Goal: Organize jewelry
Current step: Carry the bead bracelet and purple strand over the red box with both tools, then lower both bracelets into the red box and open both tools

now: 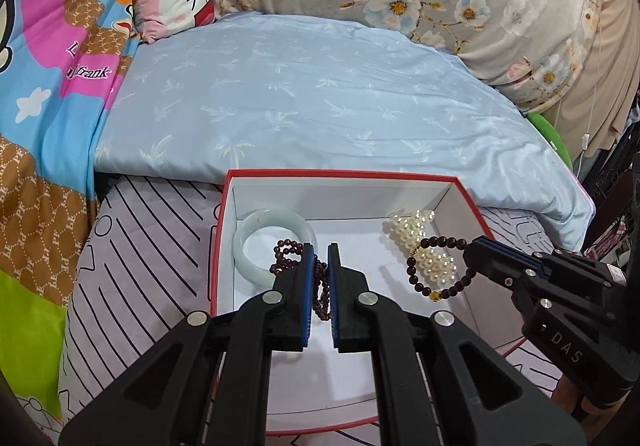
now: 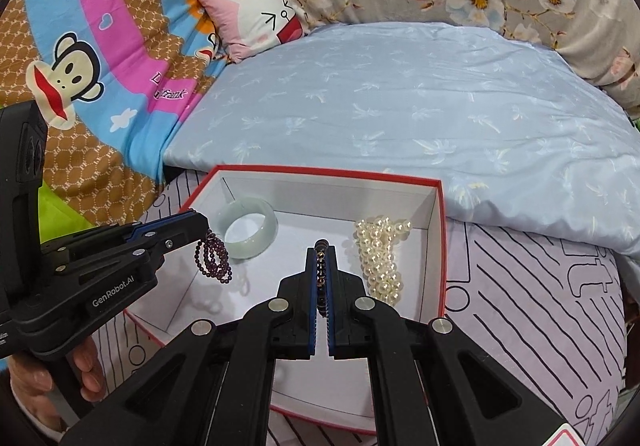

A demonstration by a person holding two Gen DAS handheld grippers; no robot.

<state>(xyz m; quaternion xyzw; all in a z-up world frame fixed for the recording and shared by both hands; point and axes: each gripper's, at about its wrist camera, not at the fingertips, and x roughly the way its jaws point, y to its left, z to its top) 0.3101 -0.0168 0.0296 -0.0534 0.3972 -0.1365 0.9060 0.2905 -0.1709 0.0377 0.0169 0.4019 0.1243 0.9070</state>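
2 grippers are hanging over the box (image 1: 464, 186), each one clamped on a string of beads. The left gripper (image 1: 320, 250) is pinching a garnet strand (image 1: 320, 286) between its blue pads, jaws nearly together, and the coils of small purple-red beads are dangling over the left half of the box, just beside the bangle (image 1: 256, 222). In the right wrist view the same strand (image 2: 214, 258) is drooping from the left gripper (image 2: 202, 228), near the bangle (image 2: 250, 234) but not clearly touching it. The right gripper (image 2: 321, 250) is squeezing a bracelet (image 2: 321, 266) of larger dark beads, jaws almost closed on it; from the left wrist view this bracelet (image 1: 416, 278) is hanging as an open loop from the right gripper (image 1: 474, 248), with a gold bead at its near end, in front of the pearls (image 1: 424, 242).

The box, white inside with a red rim, is sitting open on a striped sheet (image 2: 532, 310). The pale green bangle is lying flat in its far left corner. The pearls (image 2: 380, 258) are lying heaped along the right wall. A blue quilt (image 2: 400, 98) is lying beyond the box, its near edge just past the far rim. A hand (image 2: 44, 378) is gripping the left gripper's handle at the near left.
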